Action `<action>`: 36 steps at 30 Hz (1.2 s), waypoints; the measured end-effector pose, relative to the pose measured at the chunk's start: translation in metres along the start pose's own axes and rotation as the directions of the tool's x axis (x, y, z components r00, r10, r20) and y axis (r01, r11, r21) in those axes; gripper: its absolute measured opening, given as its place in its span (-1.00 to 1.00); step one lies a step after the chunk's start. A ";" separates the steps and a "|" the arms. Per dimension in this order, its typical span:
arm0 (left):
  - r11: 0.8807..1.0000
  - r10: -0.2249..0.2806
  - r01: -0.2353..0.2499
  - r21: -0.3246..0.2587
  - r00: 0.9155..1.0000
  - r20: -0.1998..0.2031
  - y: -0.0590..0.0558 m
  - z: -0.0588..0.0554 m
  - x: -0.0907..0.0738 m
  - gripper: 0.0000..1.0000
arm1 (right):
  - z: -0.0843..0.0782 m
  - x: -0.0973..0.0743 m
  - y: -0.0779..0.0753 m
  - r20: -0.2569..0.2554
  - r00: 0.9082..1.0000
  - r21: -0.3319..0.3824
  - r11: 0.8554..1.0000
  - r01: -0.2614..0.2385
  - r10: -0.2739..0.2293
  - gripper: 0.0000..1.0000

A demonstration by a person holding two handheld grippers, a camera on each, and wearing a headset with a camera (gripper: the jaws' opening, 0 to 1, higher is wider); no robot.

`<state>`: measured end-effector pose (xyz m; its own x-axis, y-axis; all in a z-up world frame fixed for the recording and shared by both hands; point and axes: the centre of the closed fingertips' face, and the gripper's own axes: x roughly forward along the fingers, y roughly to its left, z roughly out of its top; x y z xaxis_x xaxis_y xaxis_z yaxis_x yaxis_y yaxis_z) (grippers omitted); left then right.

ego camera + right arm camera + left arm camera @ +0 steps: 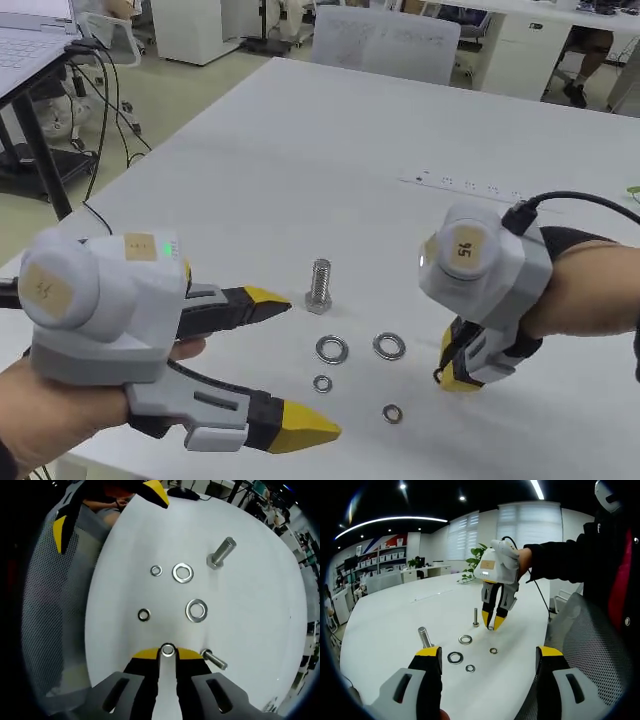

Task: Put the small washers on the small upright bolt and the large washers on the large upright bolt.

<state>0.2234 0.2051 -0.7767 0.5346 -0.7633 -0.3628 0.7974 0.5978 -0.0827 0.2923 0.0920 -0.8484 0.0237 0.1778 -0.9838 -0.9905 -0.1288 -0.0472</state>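
Note:
The large bolt (319,285) stands upright on the white table (300,150). In front of it lie two large washers (331,349) (389,346) and two small washers (322,383) (392,413). My right gripper (168,653) points down at the table, shut on a third small washer (168,650). That washer is close beside the small upright bolt (214,660), not over it. The small bolt (476,617) stands just left of the right gripper (493,625) in the left gripper view. My left gripper (285,365) hovers open at the near left, holding nothing.
A black cable (575,200) runs from the right gripper across the table. A mesh chair (590,640) stands at the table's near edge. A side desk with a laptop (25,40) and hanging cables is at the far left.

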 end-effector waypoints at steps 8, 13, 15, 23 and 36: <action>1.000 0.001 -0.001 0.002 1.000 -0.001 0.001 0.000 0.000 0.52 | -0.015 -0.013 -0.008 -0.004 1.000 0.037 0.999 0.026 -0.025 -0.76; 1.000 0.001 -0.001 0.002 1.000 -0.002 0.001 0.000 0.000 0.52 | -0.021 -0.020 -0.014 -0.003 0.999 0.051 0.998 0.042 -0.042 -0.76; 1.000 0.000 0.000 0.002 1.000 -0.004 0.001 0.000 0.000 0.52 | -0.023 -0.025 -0.018 -0.001 0.999 0.056 0.997 0.050 -0.050 -0.76; 1.000 0.001 -0.001 0.000 1.000 -0.008 0.002 -0.002 0.000 0.52 | -0.027 -0.042 -0.031 0.003 0.996 0.072 0.994 0.086 -0.087 -0.76; 1.000 0.003 -0.003 -0.002 1.000 -0.008 0.002 -0.001 0.001 0.51 | -0.017 -0.052 -0.044 0.018 0.993 0.051 0.992 0.117 -0.118 -0.76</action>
<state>0.2255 0.2059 -0.7784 0.5349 -0.7592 -0.3706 0.7951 0.6008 -0.0832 0.3373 0.0715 -0.7984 0.1376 0.2093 -0.9681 -0.9866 -0.0571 -0.1526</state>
